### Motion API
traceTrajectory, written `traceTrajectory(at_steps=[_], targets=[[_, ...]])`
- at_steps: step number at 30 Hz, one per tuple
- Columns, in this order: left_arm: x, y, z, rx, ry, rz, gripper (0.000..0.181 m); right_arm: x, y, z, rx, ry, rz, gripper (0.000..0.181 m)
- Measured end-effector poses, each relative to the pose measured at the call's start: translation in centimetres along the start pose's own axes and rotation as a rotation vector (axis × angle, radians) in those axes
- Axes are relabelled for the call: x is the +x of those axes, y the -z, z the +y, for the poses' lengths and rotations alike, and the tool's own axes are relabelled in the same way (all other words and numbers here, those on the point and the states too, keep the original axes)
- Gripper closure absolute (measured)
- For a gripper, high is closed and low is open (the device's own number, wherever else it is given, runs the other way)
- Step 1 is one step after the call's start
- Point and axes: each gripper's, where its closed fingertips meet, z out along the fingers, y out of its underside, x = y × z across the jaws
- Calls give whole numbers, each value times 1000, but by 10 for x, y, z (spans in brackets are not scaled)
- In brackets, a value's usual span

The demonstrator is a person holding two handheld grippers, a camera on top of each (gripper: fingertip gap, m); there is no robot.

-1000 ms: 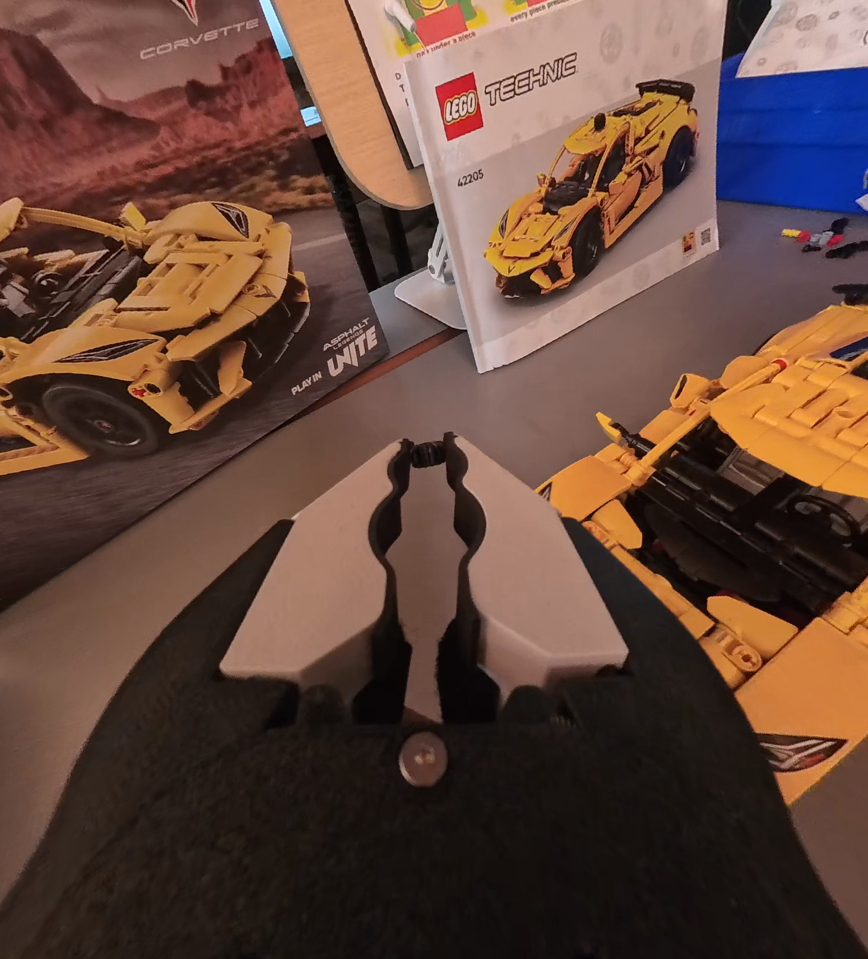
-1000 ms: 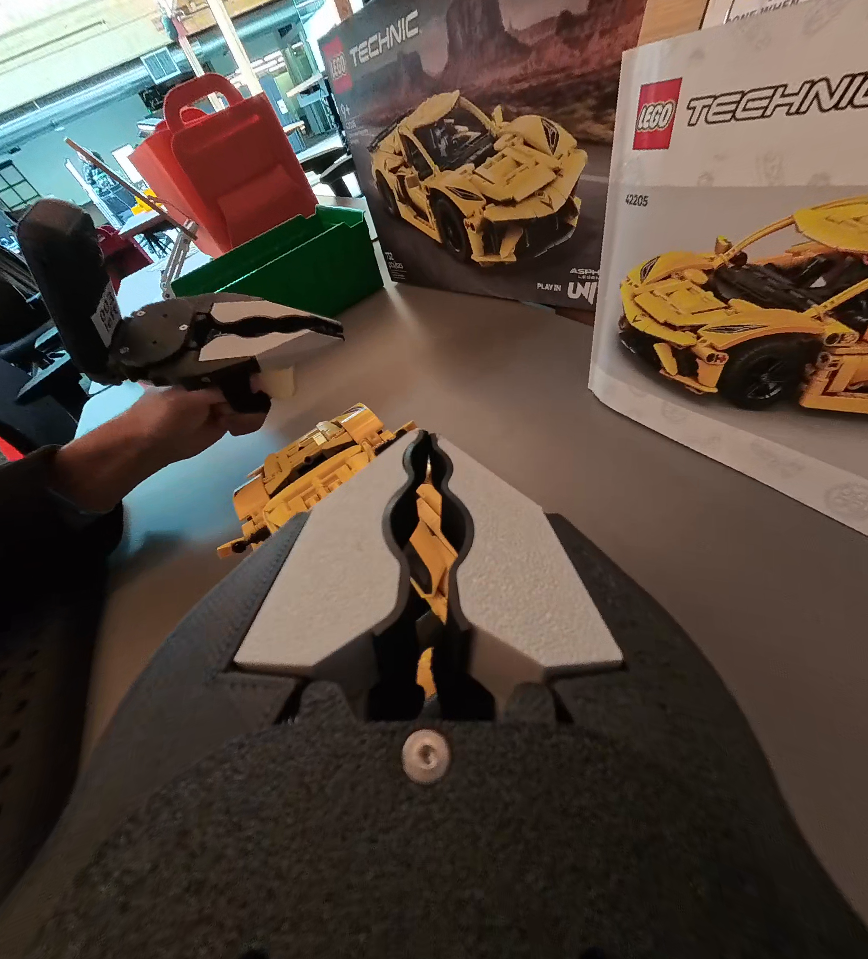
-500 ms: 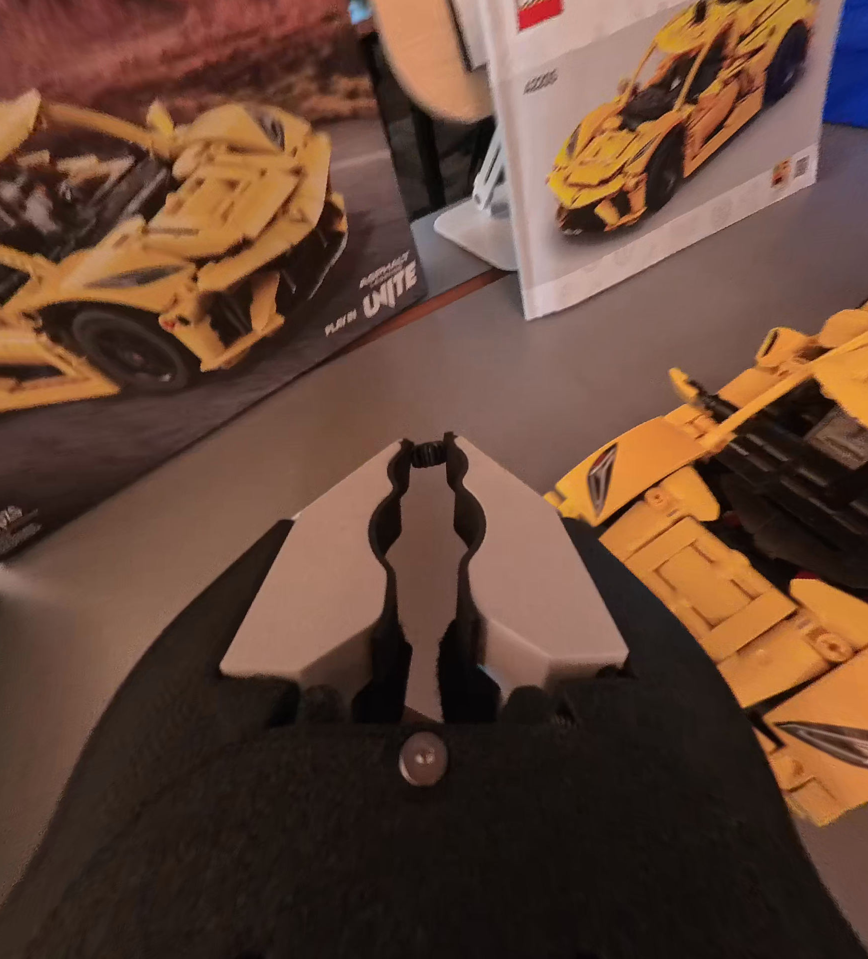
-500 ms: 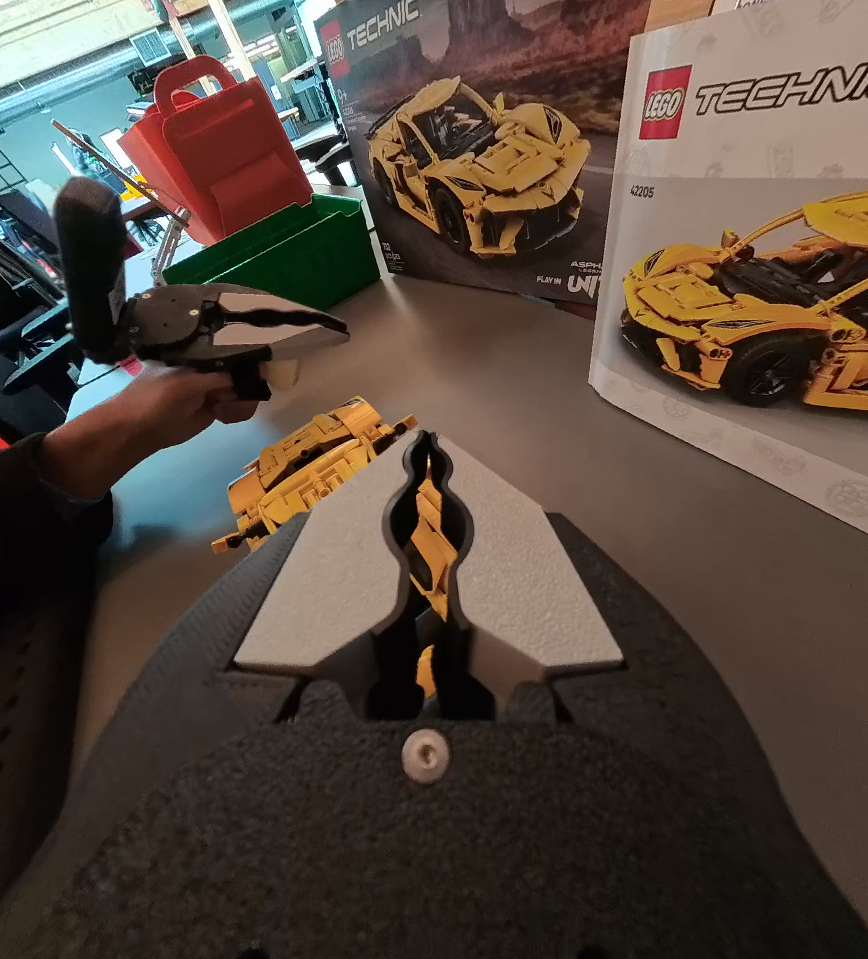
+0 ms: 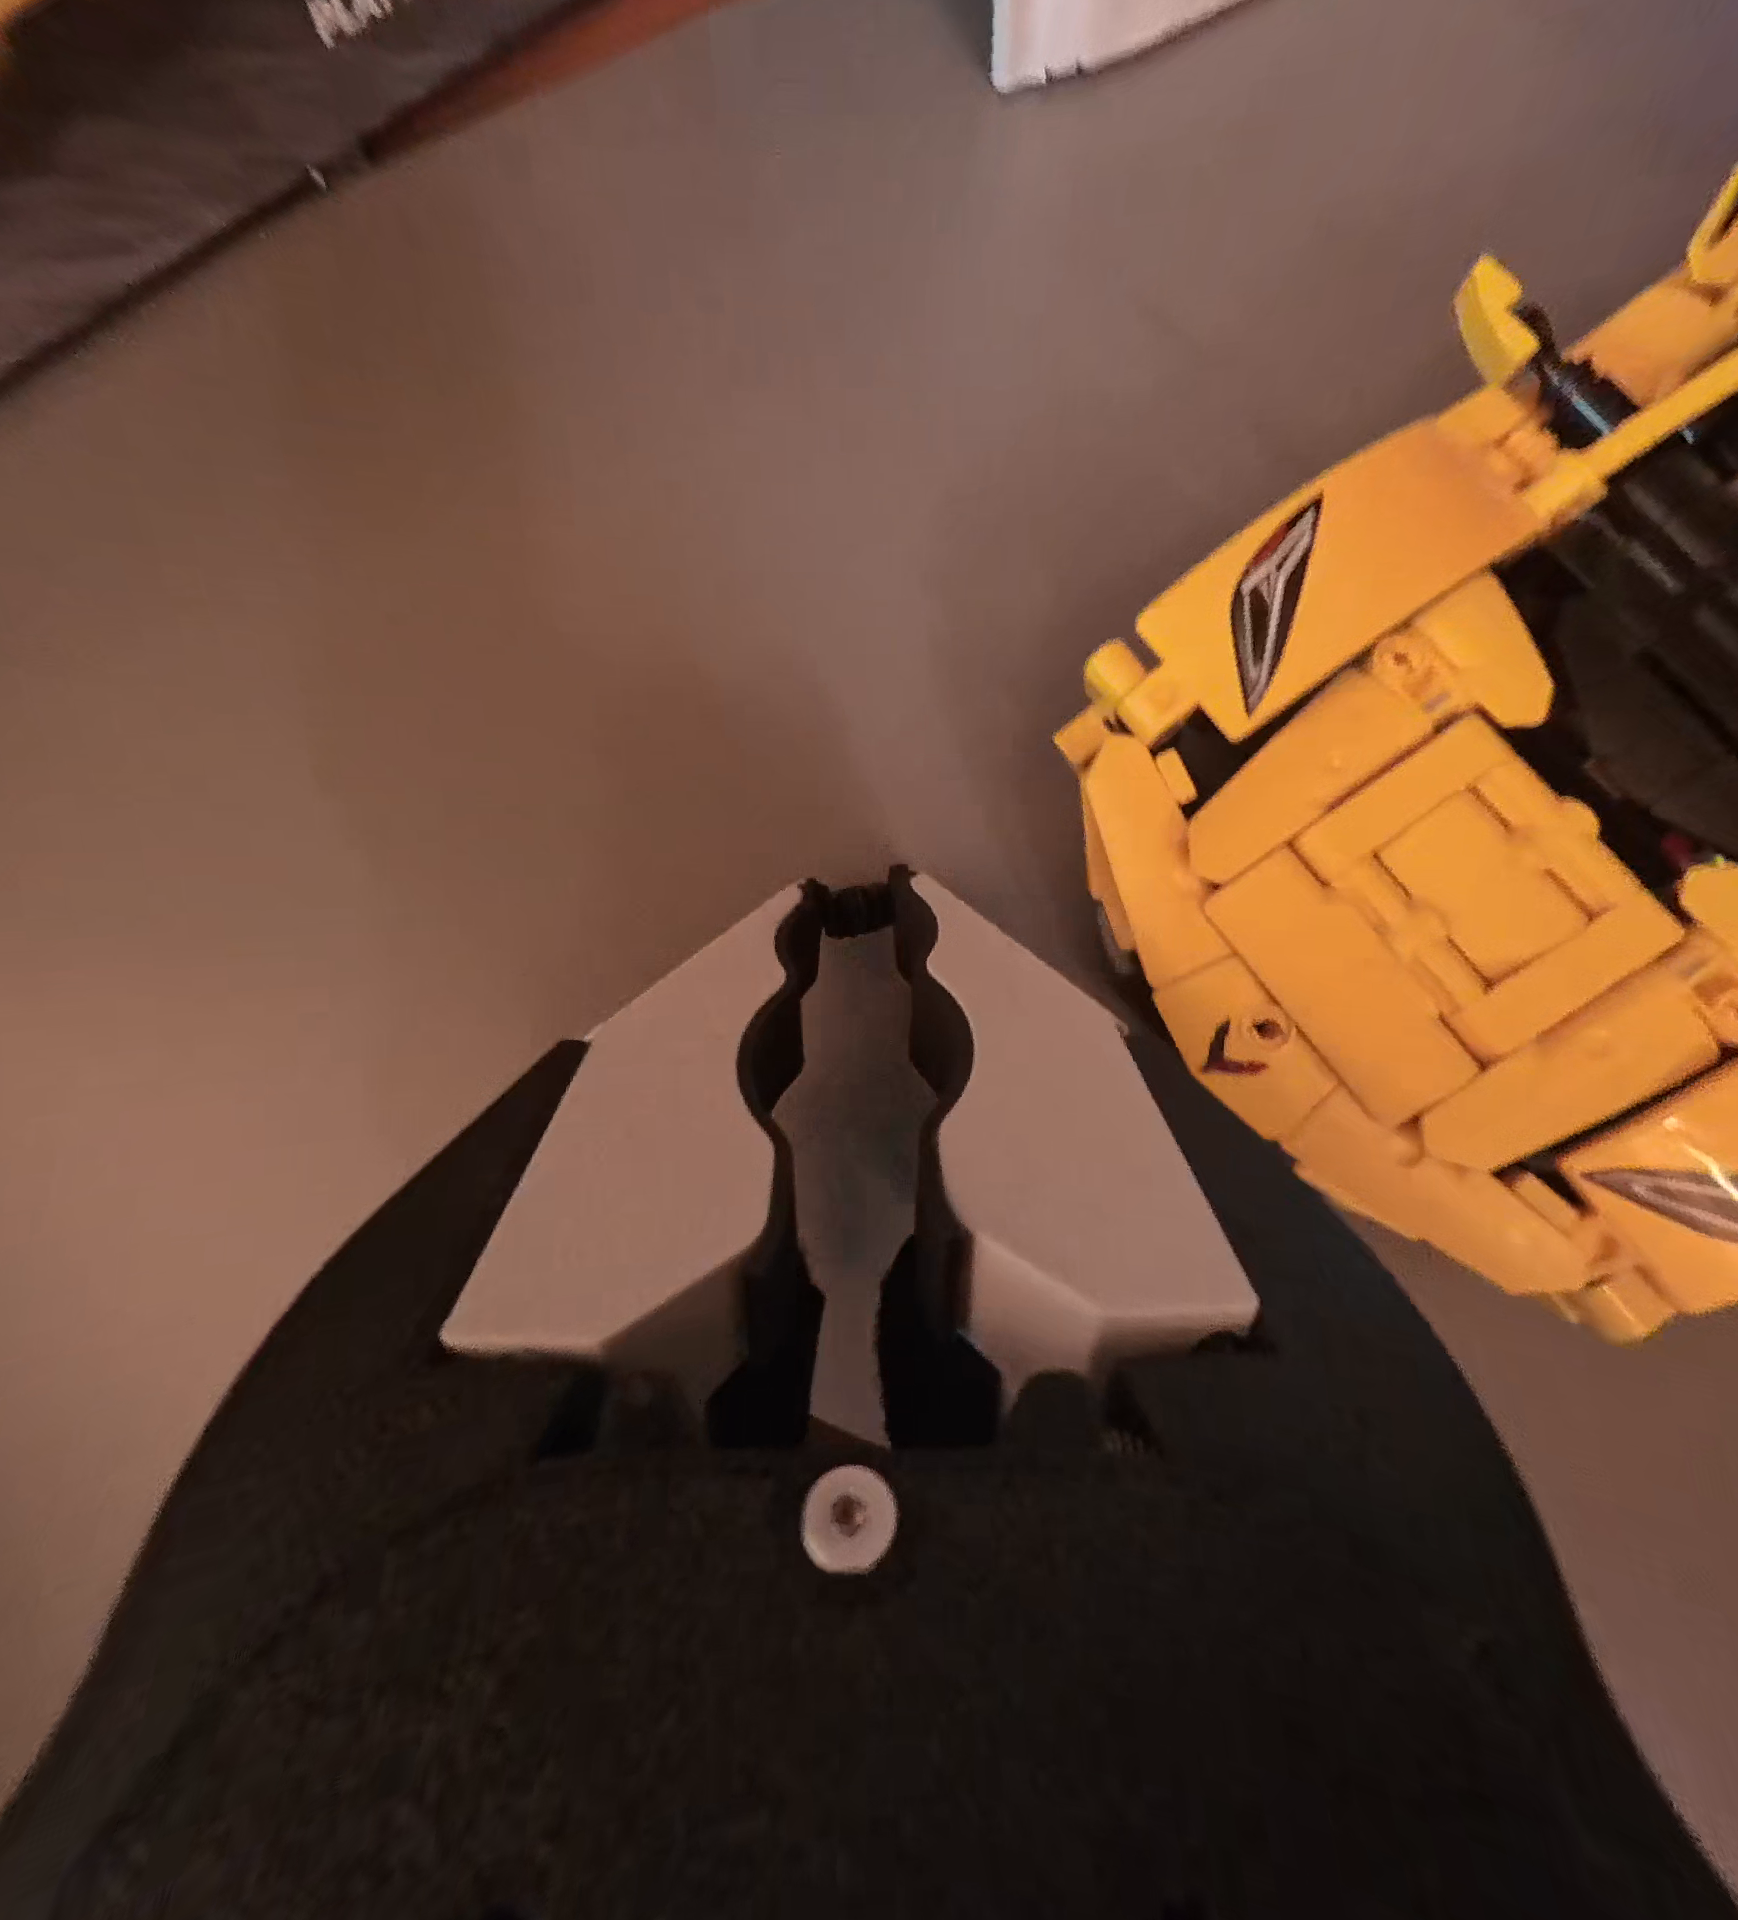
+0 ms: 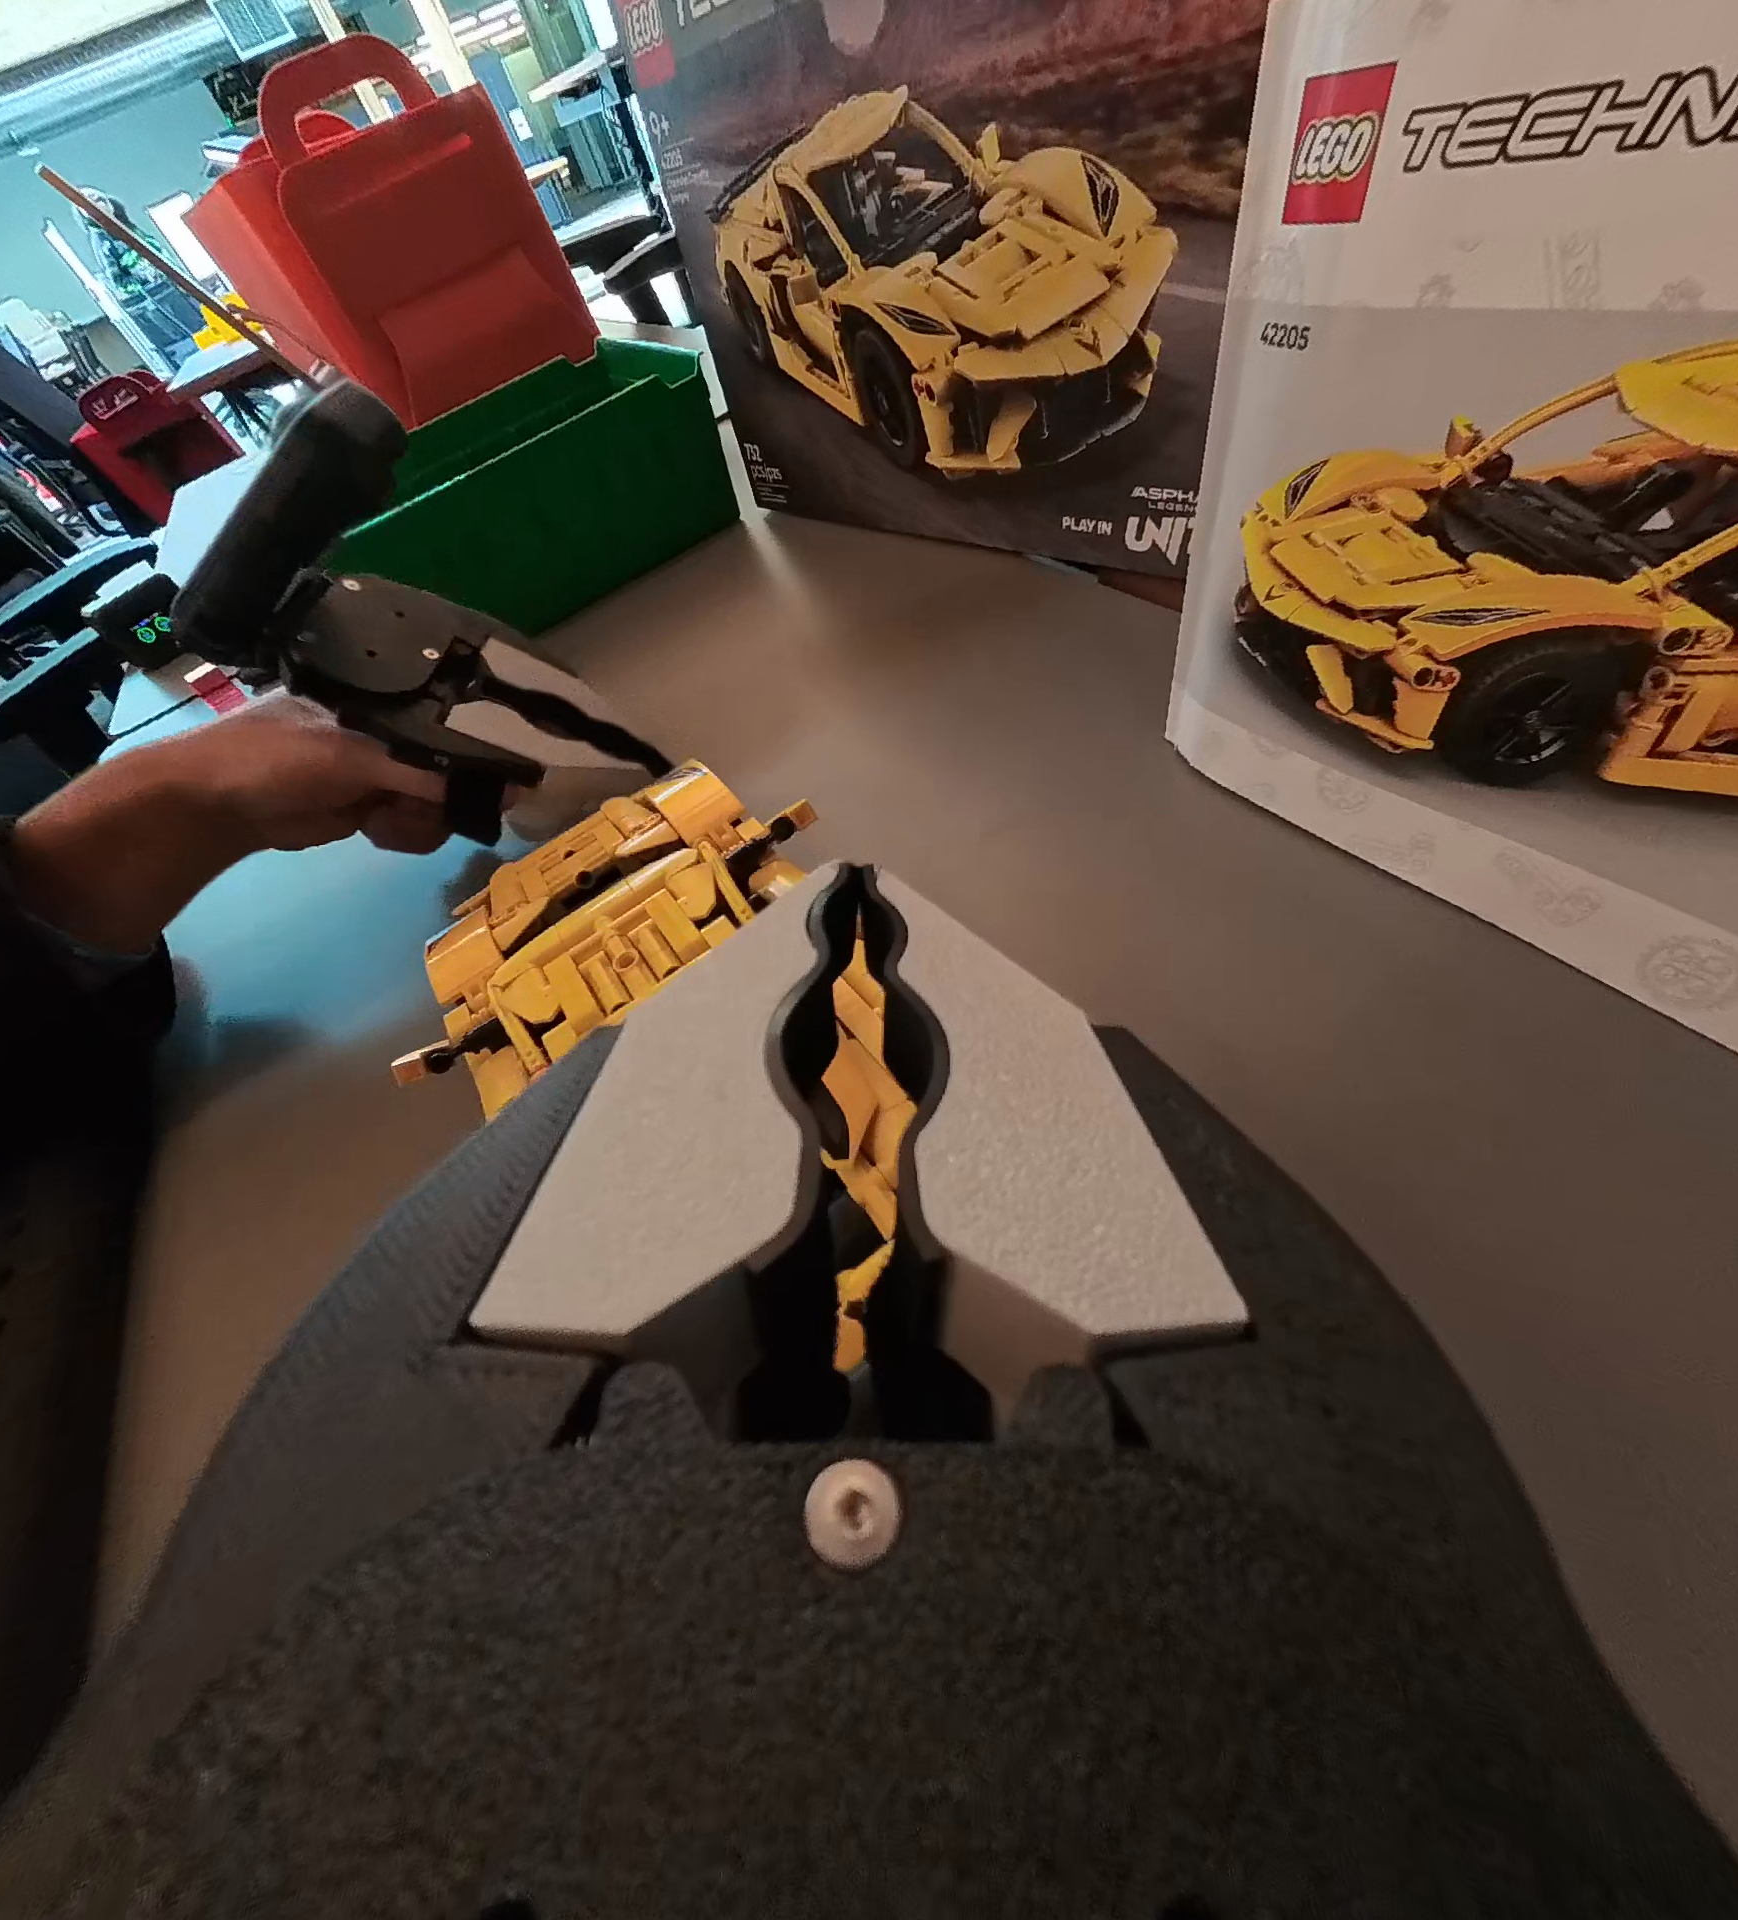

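L tongs (image 5: 857, 902): tips nearly together, pinching a small black ribbed piece (image 5: 852, 914) between them; a narrow gap further back along the fingers. Pointed down at bare grey worktop (image 5: 532, 623).
L tongs vs car: yellow brick-built model car (image 5: 1447, 935) lies just right of the tips, nose end nearest; not touching, as far as I can tell. View is motion-blurred.
L tongs, seen from R cam: held in a person's hand (image 6: 252, 779), dark sleeve; tips (image 6: 652, 764) angled down right over the far end of the car, very close. Contact can't be told.
R tongs (image 6: 857, 878): tips closed or all but closed, fingers sit over the car's near end (image 6: 616, 914). Yellow parts show through the wavy slot betw. the fingers. Whether they actually clamp a part or just hover above: can't tell.
Car: on worktop, central, betw. the two tongs; L tongs at its far end, R tongs over its near end.
Booklet (image 6: 1530, 499): white, w/ yellow car picture, stands upright, right of R tongs, well apart from car.
Box (image 6: 948, 281): dark, w/ car picture, upright behind, left of booklet; its bottom edge shows top-left in L view (image 5: 117, 187).
Green bin (image 6: 553, 499): far left, beside the box, red carrier (image 6: 397, 239) standing in it.
Background: office chairs, desks, dim.
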Motion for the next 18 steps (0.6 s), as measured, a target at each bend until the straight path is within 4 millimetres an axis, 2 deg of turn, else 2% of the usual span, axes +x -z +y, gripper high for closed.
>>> traceTrajectory(at_steps=[5, 8, 12, 16, 18], targets=[[-1, 6, 9, 3, 35, 27, 168, 2, 1, 4, -10, 3, 4, 181], [-11, 14, 16, 7, 47, 16, 168, 1, 1, 4, -8, -7, -9, 181], [-41, 20, 20, 21, 101, -72, 167, -3, -2, 9, -35, 12, -13, 181], [-100, 26, -4, 85, 139, -326, 168, -7, -5, 12, -45, 25, -15, 181], [-118, 20, -5, 69, 195, -347, 168, -8, -7, 13, -47, 16, -24, 181]])
